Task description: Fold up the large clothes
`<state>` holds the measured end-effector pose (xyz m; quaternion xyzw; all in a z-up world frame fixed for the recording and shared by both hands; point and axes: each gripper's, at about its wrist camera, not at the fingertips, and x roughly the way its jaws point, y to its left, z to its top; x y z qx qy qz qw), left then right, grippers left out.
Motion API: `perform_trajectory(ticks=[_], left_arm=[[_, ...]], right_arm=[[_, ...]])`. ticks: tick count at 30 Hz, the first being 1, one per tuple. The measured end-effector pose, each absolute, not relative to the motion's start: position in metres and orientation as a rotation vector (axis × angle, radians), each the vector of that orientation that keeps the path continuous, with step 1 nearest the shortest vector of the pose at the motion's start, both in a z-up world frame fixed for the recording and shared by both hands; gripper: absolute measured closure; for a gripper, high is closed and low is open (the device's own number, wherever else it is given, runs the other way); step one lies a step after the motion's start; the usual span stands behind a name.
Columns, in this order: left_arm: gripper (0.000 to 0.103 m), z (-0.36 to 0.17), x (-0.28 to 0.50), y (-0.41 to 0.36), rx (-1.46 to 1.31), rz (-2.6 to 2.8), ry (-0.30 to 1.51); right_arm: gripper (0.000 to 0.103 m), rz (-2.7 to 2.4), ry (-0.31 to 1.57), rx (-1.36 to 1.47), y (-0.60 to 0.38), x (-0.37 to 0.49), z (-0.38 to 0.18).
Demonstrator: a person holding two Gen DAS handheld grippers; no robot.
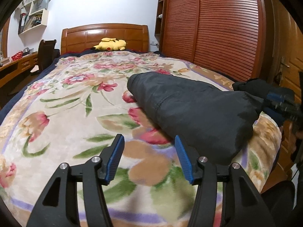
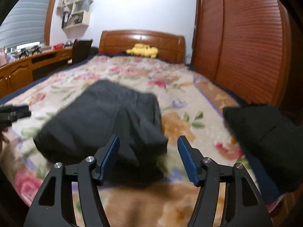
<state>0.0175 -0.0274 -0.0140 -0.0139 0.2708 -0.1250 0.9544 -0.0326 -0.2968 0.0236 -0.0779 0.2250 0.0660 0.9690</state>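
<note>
A dark folded garment (image 1: 191, 109) lies in a long bundle on the floral blanket (image 1: 75, 113) of the bed. My left gripper (image 1: 149, 143) is open and empty, low over the blanket just left of the bundle's near end. My right gripper (image 2: 148, 141) is open and empty, hovering just before the near end of the same garment (image 2: 106, 119). The right gripper also shows at the right edge of the left wrist view (image 1: 280, 102). The left gripper shows at the left edge of the right wrist view (image 2: 11, 112). A second dark garment (image 2: 265, 141) lies at the bed's right edge.
A yellow plush toy (image 1: 110, 44) lies by the wooden headboard (image 1: 104, 36). A slatted wooden wardrobe (image 1: 217, 28) stands along the right side. A desk (image 2: 28, 66) and dark chair (image 1: 46, 53) stand left of the bed. Wall shelves (image 1: 34, 11) hang above.
</note>
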Motion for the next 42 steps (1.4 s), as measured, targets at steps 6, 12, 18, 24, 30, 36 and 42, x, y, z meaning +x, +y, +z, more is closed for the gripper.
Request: perform_trajectory(ticks=[6, 12, 18, 24, 30, 36, 42], left_arm=[[0.048, -0.012, 0.015, -0.021, -0.037, -0.241, 0.538], [0.048, -0.013, 0.014, -0.020, -0.028, -0.235, 0.538], [0.048, -0.014, 0.013, -0.021, -0.013, -0.237, 0.538], [0.048, -0.015, 0.015, -0.020, -0.020, -0.237, 0.546], [0.048, -0.009, 0.024, -0.024, 0.003, -0.250, 0.533], [0.048, -0.009, 0.056, -0.025, -0.019, -0.264, 0.591], [0.048, -0.009, 0.107, -0.042, 0.097, -0.248, 0.609]], right_arm=[[0.035, 0.210, 0.437, -0.176, -0.264, -0.004, 0.052], [0.035, 0.276, 0.502, -0.236, -0.219, 0.031, 0.040], [0.035, 0.255, 0.607, -0.263, -0.214, 0.051, -0.001], [0.035, 0.269, 0.691, -0.203, -0.232, 0.064, -0.042], [0.035, 0.250, 0.687, -0.207, -0.229, 0.057, -0.040], [0.033, 0.234, 0.597, -0.165, -0.244, 0.028, -0.020], [0.032, 0.205, 0.559, -0.142, -0.274, 0.000, -0.005]])
